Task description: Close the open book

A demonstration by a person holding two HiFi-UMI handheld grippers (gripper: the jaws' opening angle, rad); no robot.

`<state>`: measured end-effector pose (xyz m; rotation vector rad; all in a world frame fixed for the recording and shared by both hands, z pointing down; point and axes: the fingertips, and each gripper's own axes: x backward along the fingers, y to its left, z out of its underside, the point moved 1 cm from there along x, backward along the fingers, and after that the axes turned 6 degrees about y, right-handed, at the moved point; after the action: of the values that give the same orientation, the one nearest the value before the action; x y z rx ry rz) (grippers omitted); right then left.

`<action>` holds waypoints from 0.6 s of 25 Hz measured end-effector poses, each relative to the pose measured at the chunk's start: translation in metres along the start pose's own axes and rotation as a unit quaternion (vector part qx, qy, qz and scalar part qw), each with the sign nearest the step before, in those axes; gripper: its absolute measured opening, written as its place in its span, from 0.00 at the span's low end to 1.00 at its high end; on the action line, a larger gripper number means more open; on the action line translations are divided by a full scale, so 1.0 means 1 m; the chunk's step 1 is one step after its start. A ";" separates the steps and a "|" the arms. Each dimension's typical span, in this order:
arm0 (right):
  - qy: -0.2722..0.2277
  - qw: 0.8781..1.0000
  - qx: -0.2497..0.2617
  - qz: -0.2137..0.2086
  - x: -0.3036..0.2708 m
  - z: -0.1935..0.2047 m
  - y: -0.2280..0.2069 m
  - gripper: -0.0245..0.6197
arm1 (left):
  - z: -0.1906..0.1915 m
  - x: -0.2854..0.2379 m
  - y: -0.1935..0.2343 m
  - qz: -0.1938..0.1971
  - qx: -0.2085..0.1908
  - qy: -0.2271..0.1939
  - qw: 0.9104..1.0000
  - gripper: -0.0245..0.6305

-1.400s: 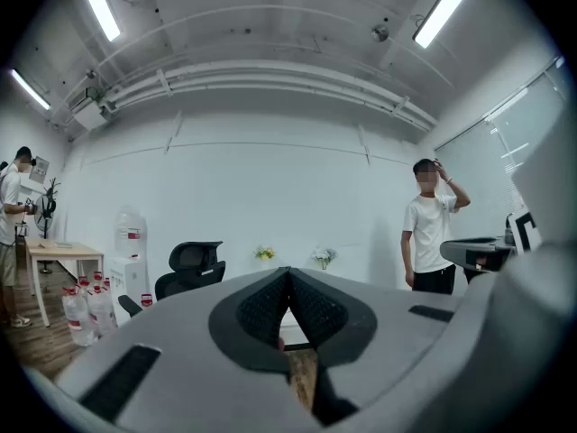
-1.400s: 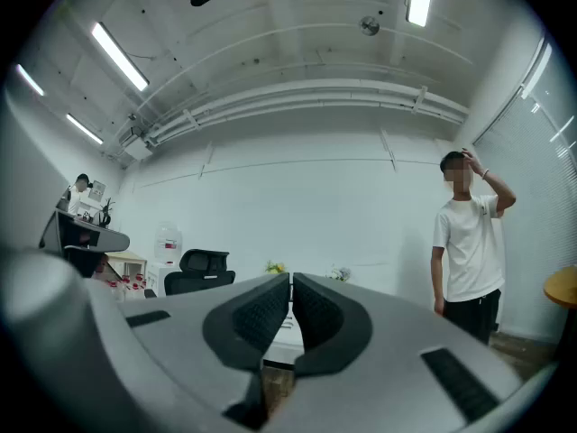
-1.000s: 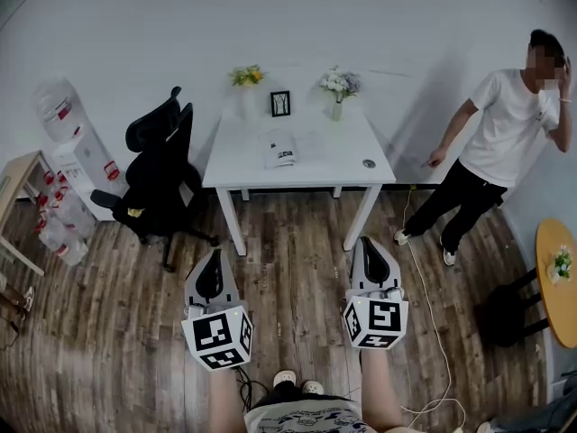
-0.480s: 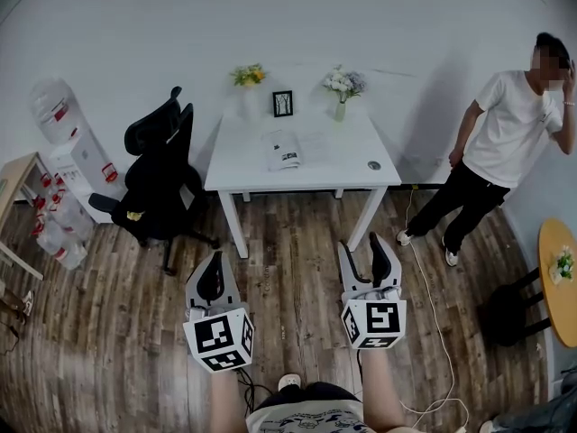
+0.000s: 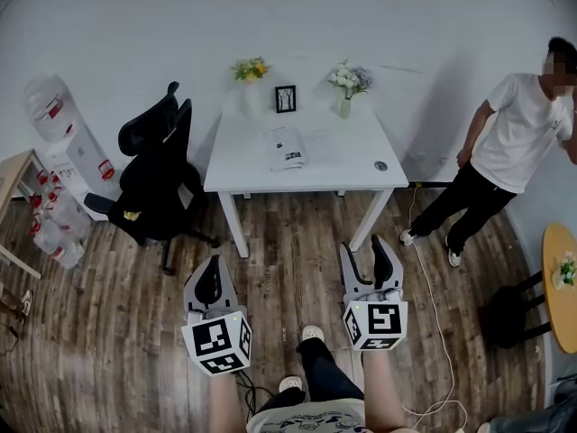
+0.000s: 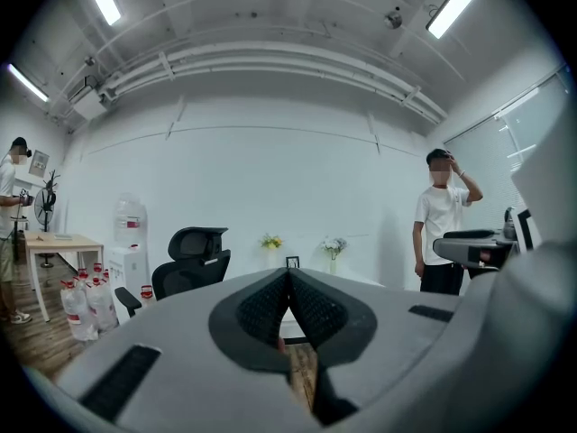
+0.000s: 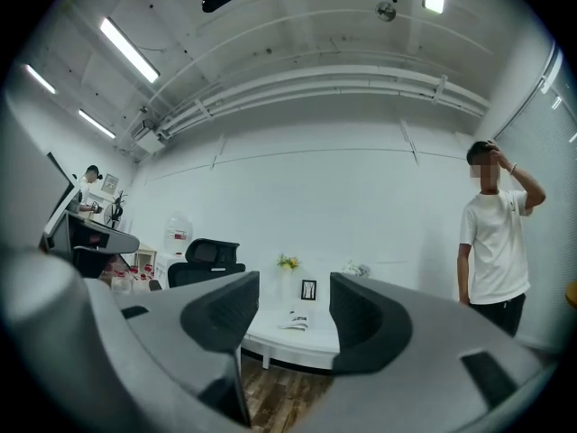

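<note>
Since a second before, the right tool (image 5: 370, 262) had gone from jaws together to jaws wide apart, with nothing between them. Both tools had also drawn a little nearer to the white rectangular tabletop (image 5: 242, 165). The wearer's dark-trousered leg (image 5: 320, 368) had stepped forward between the tools. The left tool (image 5: 210, 278) had its jaws pressed together at the tips, clamped on nothing.

Along the tabletop's far edge stood a pale vase of yellow flowers (image 5: 250, 70) on the left and a pale vase of white flowers (image 5: 347, 84) on the right. A small black picture frame (image 5: 286, 99) stood between them. Against the wall at the far left was a white water dispenser (image 5: 77, 156) with a clear bottle upturned on top. Several clear bottles with red labels (image 5: 54, 228) stood on the wooden plank floor (image 5: 297, 233) beside it.

An open white-paged book (image 5: 287, 147) lay flat just left of the tabletop's middle, well apart from both tools. Its left page carried dark print. Its right page was so pale that it hardly stood out from the surface. A small round dark object (image 5: 380, 165) sat near the tabletop's right front corner. A black office chair (image 5: 153, 174) stood left of the tabletop, and a person in a white T-shirt (image 5: 518, 152) stood to its right by the wall.
</note>
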<state>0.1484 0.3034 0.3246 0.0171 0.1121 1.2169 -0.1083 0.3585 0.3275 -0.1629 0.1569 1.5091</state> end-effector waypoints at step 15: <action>-0.002 0.999 0.011 -0.046 -0.191 -0.006 -0.054 0.41 | -0.040 -0.171 -0.003 -0.045 0.000 -0.006 0.999 0.07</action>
<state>0.1329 0.1057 0.3290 0.0344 0.1210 1.1237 -0.1150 0.1825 0.3231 -0.1575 0.1382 1.4211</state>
